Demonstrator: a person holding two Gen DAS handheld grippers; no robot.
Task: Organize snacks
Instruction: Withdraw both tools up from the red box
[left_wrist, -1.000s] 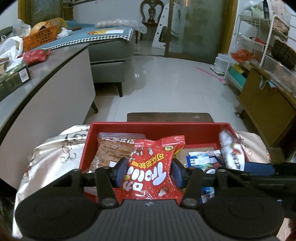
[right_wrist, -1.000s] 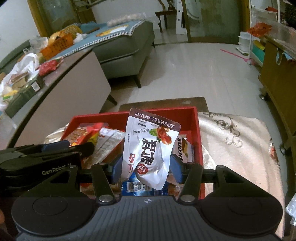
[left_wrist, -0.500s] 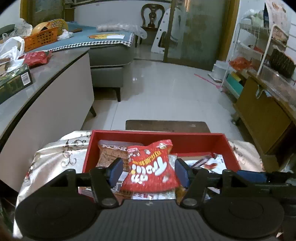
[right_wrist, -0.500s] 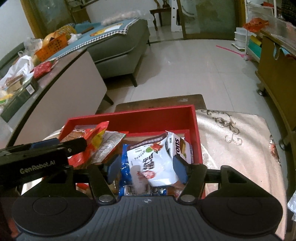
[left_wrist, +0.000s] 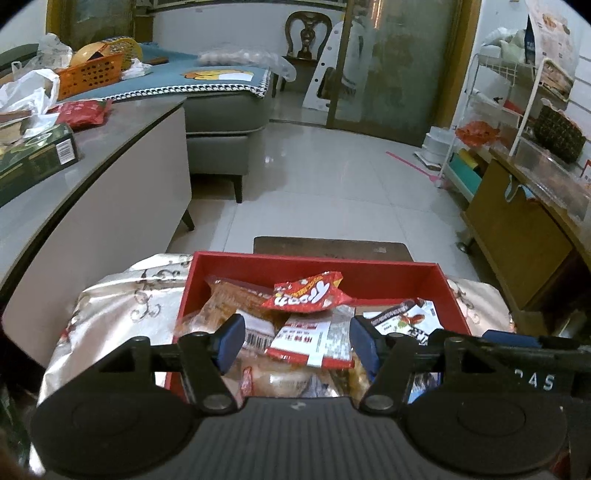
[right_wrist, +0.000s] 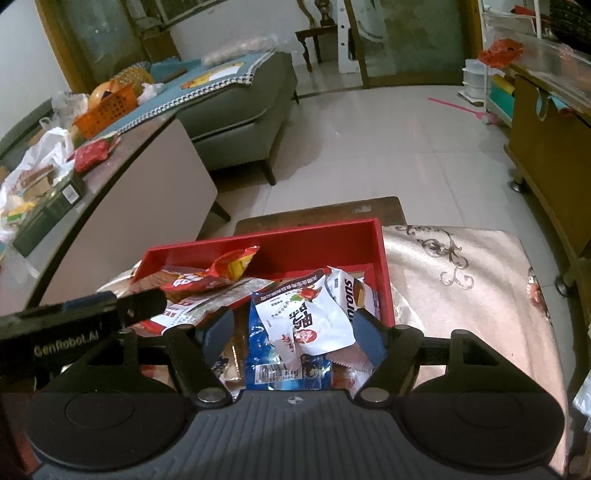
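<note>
A red box (left_wrist: 314, 260) full of snack packets sits on a cloth-covered table. My left gripper (left_wrist: 295, 332) hovers open over its near left part. Nothing is pinched between the blue pads. A red snack bag (left_wrist: 306, 295) lies loose on top of the packets, beyond the pads. In the right wrist view my right gripper (right_wrist: 293, 325) is over the box (right_wrist: 266, 240), and its jaws are opening. A white pouch with red fruit print (right_wrist: 303, 317) lies on the pile between them, free of both pads. The left gripper's finger (right_wrist: 92, 314) shows at the left.
A shiny patterned cloth (right_wrist: 461, 280) covers the table around the box. A grey counter (left_wrist: 92, 155) with a green carton (left_wrist: 33, 158) runs along the left. A wooden cabinet (left_wrist: 517, 229) stands at the right, with a dark low stool (left_wrist: 332, 245) behind the box.
Both grippers let go. The red bag dropped from my left jaws onto the pile, and the white pouch fell from my right jaws into the box. Both jaws spread wider.
</note>
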